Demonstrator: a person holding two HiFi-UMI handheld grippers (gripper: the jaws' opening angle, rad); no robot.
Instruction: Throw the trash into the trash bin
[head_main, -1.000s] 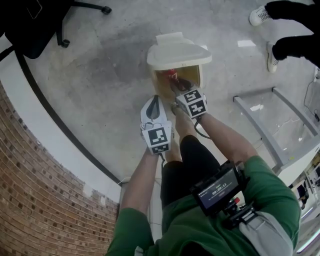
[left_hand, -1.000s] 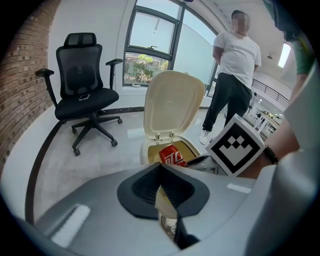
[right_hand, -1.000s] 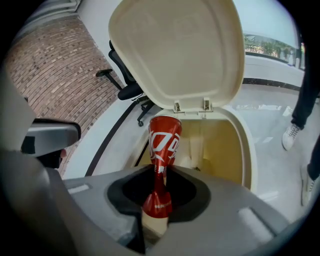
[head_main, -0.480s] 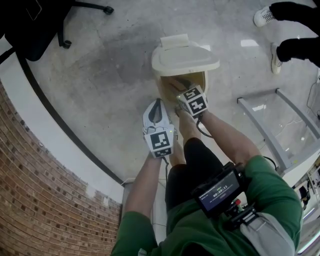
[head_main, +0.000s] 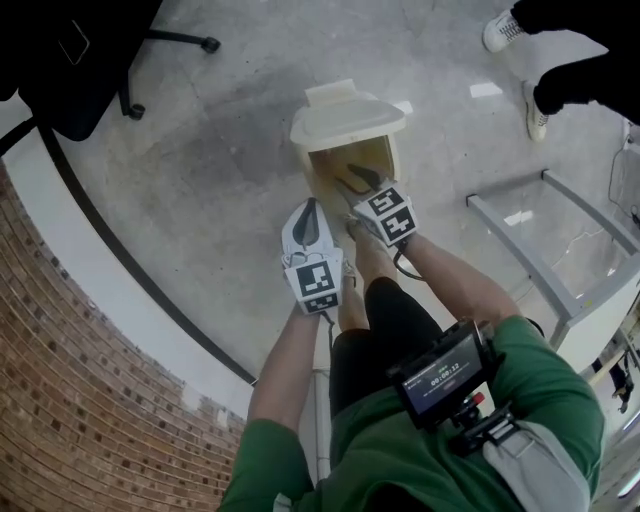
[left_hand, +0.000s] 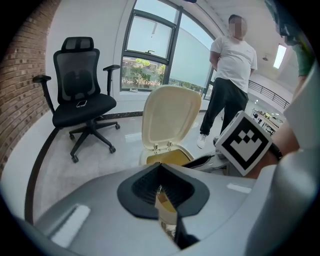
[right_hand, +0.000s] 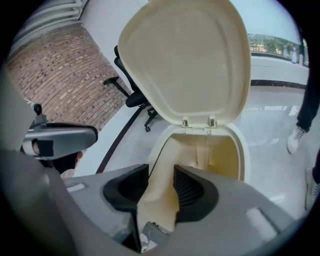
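Head view first: the cream plastic trash bin (head_main: 362, 158) stands on the grey floor (head_main: 220, 150) at upper centre of the frame. Its hinged lid (head_main: 345, 112) is tipped up and back, so the tan inside lies open to you. Your right gripper (head_main: 358, 180) hangs right over that opening with its jaws spread. Your left gripper (head_main: 309, 210) sits just below and left of the bin, outside it, jaws drawn to a point.

Left gripper view: your black ribbed pads (left_hand: 142, 185) meet at their tips with nothing clamped. Beyond them, at centre, the lid stands upright, pale and smooth. A black mesh office chair (left_hand: 80, 95) is at left and a person in a white shirt (left_hand: 232, 55) at upper right.

Right gripper view: your jaws have just been opening and now stand wide, and the gap shows only the bin's cream inner wall. The lid fills the top of the frame, and the yellowish hollow lies at centre right, just past the jaws. You cannot make out the trash itself inside.
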